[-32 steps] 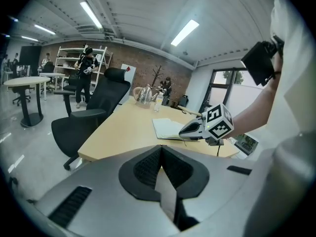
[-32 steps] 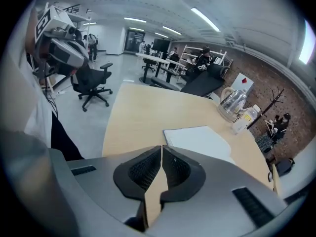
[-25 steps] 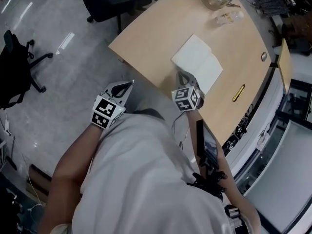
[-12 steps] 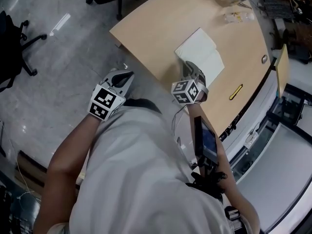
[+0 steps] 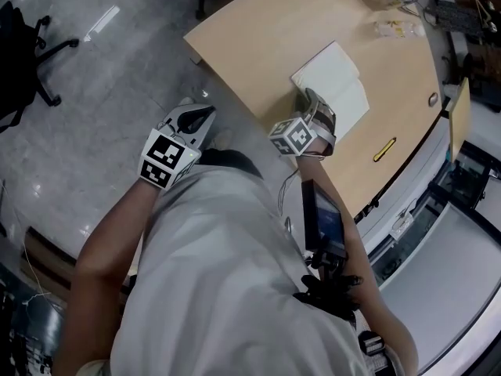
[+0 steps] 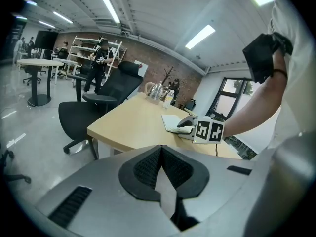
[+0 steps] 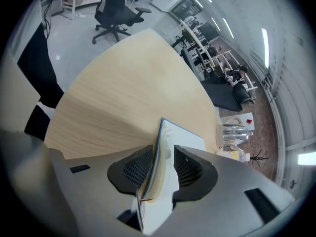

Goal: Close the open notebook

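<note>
Wooden desk (image 5: 258,30), brick wall (image 6: 158,63) behind, right gripper (image 7: 163,154) pinching notebook (image 7: 187,135) (left gripper (image 6: 160,169) closed)

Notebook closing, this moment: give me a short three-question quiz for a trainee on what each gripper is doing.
1. True or false: the left gripper is holding the notebook.
2. What stands between the right gripper's jaws? A) a glass kettle B) one raised side of the notebook C) nothing
3. Fill in: the left gripper's jaws are ____, off to the side of the table.
Key: 1 false; 2 B; 3 together.
</note>
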Demonstrator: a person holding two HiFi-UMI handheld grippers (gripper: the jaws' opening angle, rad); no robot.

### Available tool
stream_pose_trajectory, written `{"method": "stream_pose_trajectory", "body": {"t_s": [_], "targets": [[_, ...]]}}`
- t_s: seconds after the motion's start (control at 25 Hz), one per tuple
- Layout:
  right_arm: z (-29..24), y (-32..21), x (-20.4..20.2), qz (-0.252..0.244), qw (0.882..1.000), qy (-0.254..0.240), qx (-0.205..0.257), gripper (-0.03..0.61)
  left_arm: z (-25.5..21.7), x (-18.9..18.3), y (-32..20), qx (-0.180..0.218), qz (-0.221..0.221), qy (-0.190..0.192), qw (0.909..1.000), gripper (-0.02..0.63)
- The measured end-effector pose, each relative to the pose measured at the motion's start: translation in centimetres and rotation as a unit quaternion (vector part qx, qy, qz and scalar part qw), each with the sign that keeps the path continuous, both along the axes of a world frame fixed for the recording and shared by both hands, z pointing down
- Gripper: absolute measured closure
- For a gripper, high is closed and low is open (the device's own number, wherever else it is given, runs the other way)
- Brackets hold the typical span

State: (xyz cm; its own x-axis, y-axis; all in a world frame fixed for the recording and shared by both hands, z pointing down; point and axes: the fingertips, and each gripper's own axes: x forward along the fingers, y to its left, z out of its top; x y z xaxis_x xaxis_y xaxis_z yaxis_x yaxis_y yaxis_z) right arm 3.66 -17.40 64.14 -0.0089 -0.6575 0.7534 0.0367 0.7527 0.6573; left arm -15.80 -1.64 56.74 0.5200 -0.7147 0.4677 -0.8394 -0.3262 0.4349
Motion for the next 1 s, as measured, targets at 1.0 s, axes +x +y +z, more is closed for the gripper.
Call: {"method": "stream_pose_trajectory", "body": {"t_s": [1.0], "targets": [[0.2, -0.1, 0.1, 0.044, 0.998, -0.004, 0.045, 0.543, 0.2, -1.0, 0.0, -0.005, 0.03, -0.005, 0.9995, 0.609]]}}
